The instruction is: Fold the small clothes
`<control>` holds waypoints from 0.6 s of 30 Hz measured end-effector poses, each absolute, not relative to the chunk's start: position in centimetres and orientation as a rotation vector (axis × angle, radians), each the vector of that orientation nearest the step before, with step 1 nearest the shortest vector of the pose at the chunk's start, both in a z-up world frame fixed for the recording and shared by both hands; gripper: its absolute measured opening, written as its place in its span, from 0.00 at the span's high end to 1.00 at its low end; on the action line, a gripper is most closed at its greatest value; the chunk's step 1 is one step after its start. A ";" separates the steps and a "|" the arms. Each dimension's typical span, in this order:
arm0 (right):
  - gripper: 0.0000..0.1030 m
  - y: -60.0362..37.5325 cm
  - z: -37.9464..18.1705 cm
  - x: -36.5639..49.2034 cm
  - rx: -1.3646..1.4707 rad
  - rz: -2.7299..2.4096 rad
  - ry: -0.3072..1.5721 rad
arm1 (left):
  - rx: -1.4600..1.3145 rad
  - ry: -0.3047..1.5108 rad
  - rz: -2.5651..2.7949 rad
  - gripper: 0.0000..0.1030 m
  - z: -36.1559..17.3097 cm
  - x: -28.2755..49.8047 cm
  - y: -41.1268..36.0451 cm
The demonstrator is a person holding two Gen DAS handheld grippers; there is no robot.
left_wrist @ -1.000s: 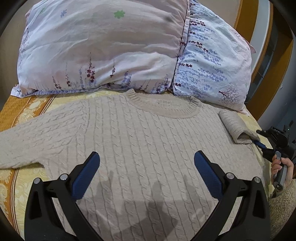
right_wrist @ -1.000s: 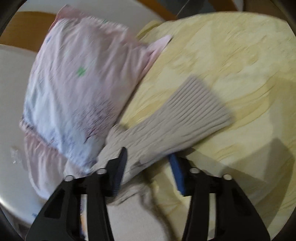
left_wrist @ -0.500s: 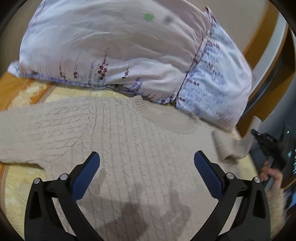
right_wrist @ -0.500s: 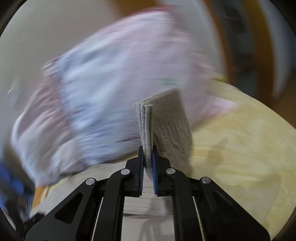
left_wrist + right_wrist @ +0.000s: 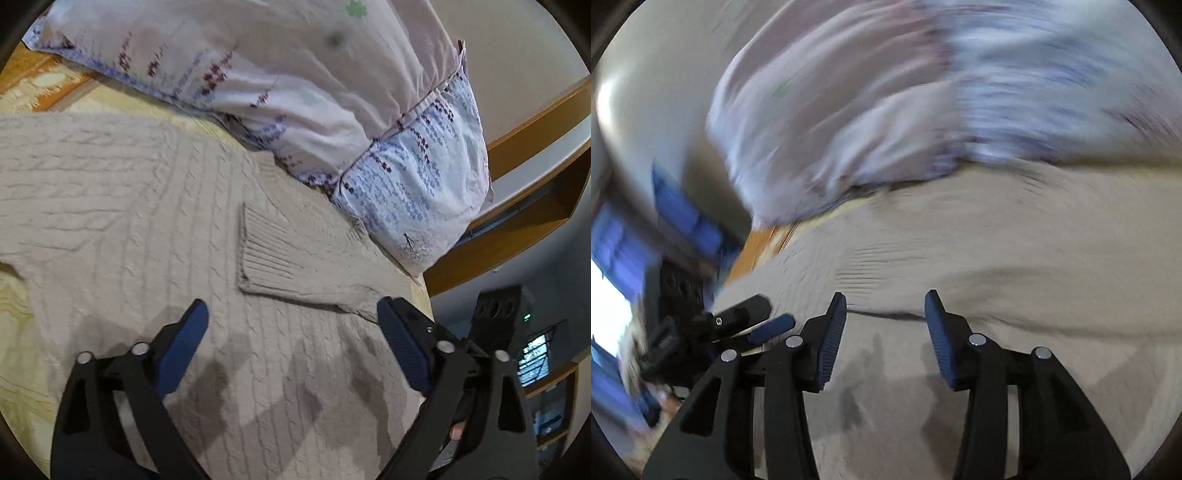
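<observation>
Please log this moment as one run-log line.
beige cable-knit sweater: flat on bed | right sleeve: folded across chest | right tongs: opening, empty | left tongs: closing, empty

I see a flowered pillow [image 5: 295, 85] lying at the far side on the yellow bed cover [image 5: 22, 306], and a wooden bed frame [image 5: 517, 221] at right.

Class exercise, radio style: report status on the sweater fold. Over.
Left gripper closing, nothing between. Right gripper opening, nothing between. Sweater flat on bed, one sleeve folded across chest. Pillow at collar, not obstructing.
</observation>
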State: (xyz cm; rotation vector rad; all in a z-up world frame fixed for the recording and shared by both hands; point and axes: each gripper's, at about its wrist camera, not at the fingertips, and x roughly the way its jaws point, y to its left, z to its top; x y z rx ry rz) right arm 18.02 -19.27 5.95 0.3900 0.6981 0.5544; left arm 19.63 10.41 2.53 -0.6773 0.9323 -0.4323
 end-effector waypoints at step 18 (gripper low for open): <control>0.67 -36.5 -0.6 15.2 1.008 0.132 0.619 | -0.796 1.087 -0.288 0.69 -0.6 23.8 8.1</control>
